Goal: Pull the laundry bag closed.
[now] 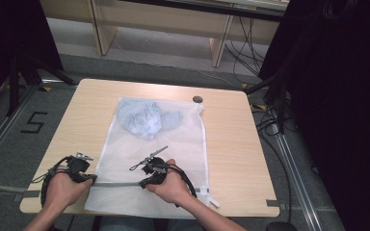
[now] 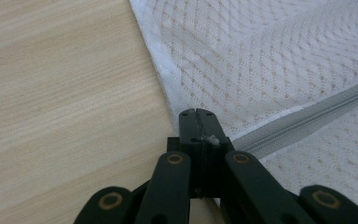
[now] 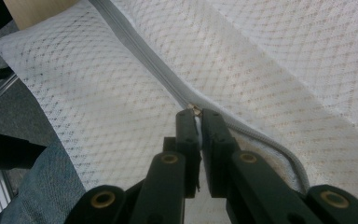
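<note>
A white mesh laundry bag (image 1: pixel 173 144) lies flat on the wooden table (image 1: pixel 231 139), with a pale blue garment (image 1: pixel 147 119) bunched inside its far end. A grey zipper (image 1: pixel 118 184) runs across the bag near the front edge. My left gripper (image 1: pixel 92 179) is shut on the bag's left edge (image 2: pixel 209 139), where the zipper (image 2: pixel 303 119) ends. My right gripper (image 1: pixel 143 183) sits mid-way along the zipper (image 3: pixel 135 51), its jaws pinched on the small metal zipper pull (image 3: pixel 193 108). Behind the right gripper (image 3: pixel 196 112) the zipper gapes open.
A small dark round disc (image 1: pixel 198 99) lies on the table past the bag's far right corner. The bag's near end overhangs the table's front edge above a person's lap (image 3: pixel 37 196). Black curtains and cables (image 1: pixel 270 110) flank the table.
</note>
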The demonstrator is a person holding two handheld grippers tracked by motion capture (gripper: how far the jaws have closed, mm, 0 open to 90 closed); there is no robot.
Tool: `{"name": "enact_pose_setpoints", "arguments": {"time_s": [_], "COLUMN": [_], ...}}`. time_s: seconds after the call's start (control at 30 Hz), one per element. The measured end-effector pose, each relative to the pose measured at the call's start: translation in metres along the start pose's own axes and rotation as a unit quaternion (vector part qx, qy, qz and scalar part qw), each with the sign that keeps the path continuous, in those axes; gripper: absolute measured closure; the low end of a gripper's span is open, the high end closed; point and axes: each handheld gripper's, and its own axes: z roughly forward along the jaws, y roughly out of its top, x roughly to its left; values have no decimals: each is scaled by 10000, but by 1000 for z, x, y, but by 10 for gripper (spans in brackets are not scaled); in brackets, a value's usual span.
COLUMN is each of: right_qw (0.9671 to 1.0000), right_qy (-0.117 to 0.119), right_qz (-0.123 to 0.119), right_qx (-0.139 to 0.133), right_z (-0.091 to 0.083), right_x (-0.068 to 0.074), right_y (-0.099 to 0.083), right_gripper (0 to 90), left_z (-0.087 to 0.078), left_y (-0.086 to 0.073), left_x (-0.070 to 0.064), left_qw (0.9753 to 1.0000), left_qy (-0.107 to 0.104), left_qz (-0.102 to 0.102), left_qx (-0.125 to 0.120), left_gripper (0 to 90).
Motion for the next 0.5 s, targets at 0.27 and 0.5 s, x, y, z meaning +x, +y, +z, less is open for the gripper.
{"name": "enact_pose_setpoints", "arguments": {"time_s": [0.27,0.5], "right_qw": [10000,10000], "right_qy": [-13,-28], "right_qz": [-46,13], "right_qx": [72,31], "right_z": [-1,-4], "right_x": [-1,-2], "right_y": [-1,-2], "right_gripper": [870,870], "left_z": [1,1], "left_y": [-1,-1], "left_x": [0,0], "left_qw": [10000,10000], "left_qy": [-33,-23], "left_qz": [-19,-6], "left_qx": [-81,-91], "left_gripper": [897,897]}}
